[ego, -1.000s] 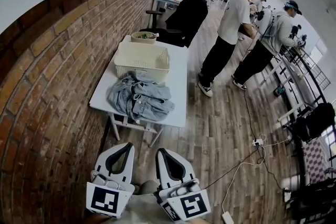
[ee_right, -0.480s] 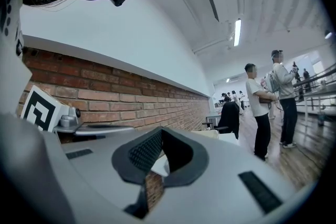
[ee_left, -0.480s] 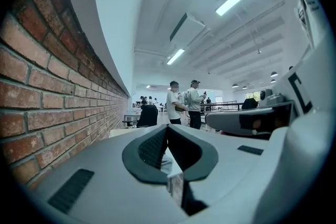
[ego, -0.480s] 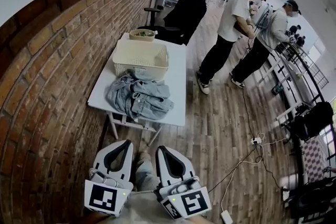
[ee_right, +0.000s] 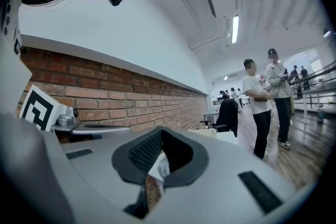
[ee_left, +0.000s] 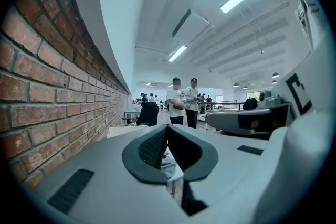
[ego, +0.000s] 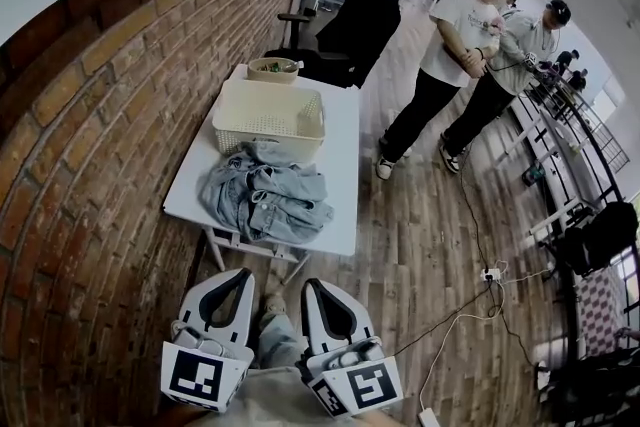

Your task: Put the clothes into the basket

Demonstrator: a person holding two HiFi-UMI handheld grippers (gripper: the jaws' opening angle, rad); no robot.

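Observation:
A crumpled blue denim garment [ego: 265, 200] lies on the near end of a white table [ego: 340, 175]. Just beyond it, touching its far edge, stands a cream plastic basket [ego: 270, 120] that looks empty. My left gripper [ego: 243, 274] and right gripper [ego: 311, 284] hang side by side below the table's near edge, over the wooden floor and well short of the clothes. Both are shut with nothing between the jaws, as the left gripper view [ee_left: 167, 128] and the right gripper view [ee_right: 161, 131] also show. A knee in jeans shows between them.
A brick wall [ego: 90, 145] runs along the table's left side. A small bowl [ego: 273, 68] sits behind the basket, and a black office chair [ego: 350, 30] stands beyond the table. Two people [ego: 445, 55] stand to the right. Cables and a power strip [ego: 490, 272] lie on the floor.
The table and the denim sit slightly nearer and lower in the head view. The two people on the right have shifted. Both grippers stay shut and low.

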